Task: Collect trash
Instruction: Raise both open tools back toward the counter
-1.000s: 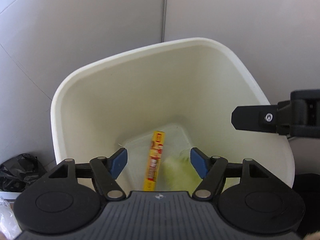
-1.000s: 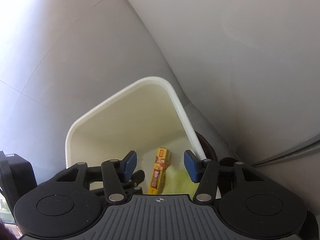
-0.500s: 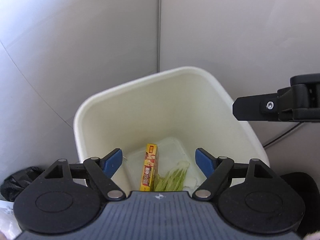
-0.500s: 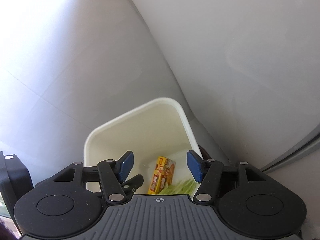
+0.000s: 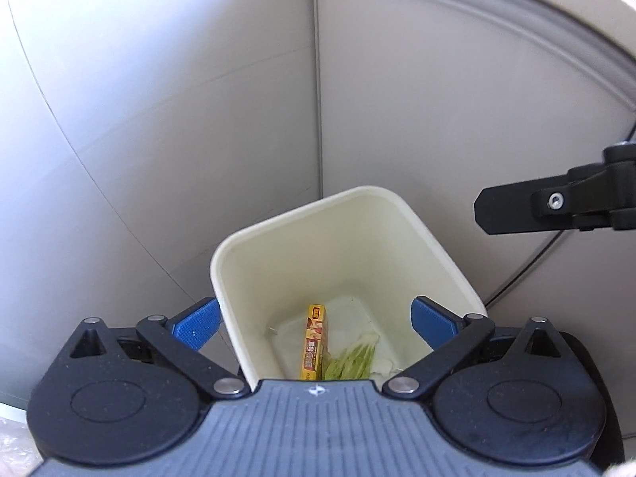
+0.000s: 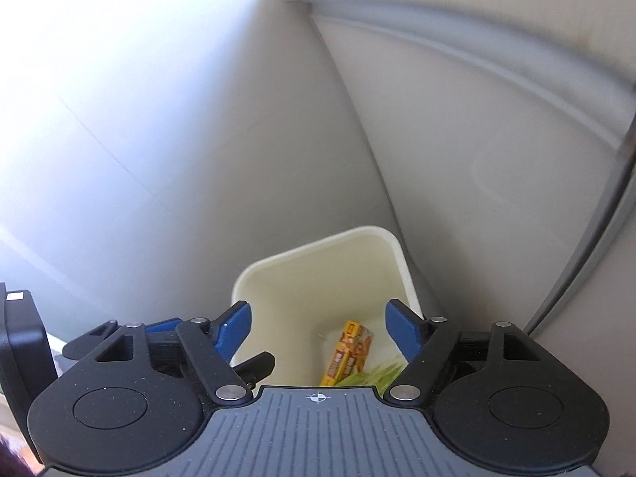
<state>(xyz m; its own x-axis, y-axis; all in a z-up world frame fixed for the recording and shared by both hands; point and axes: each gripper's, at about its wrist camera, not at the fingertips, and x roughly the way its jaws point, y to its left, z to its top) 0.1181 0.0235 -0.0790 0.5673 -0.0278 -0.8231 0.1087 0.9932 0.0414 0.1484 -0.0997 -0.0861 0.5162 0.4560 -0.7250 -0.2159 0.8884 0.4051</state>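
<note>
A cream trash bin [image 5: 445, 246] stands on the floor in a wall corner; it also shows in the right wrist view [image 6: 405, 262]. Inside lie a yellow snack box [image 5: 315, 342] and green vegetable leaves [image 5: 351, 361] on a clear plastic container [image 5: 357, 314]. The box [image 6: 349, 351] and leaves [image 6: 377, 373] also show in the right wrist view. My left gripper [image 5: 314, 324] is open and empty, well above the bin. My right gripper [image 6: 318, 326] is open and empty, also above it. One right finger [image 5: 516, 208] shows at the right of the left view.
Grey wall panels [image 5: 159, 119] surround the bin, with a vertical seam [image 5: 318, 99] behind it. A thin cable [image 5: 528, 262] runs down the wall at right. A grey door frame edge [image 6: 576, 246] stands at right.
Both grippers have risen away from the bin, which now looks much smaller. Both sets of jaws have spread wider. The trash in the bin has not moved.
</note>
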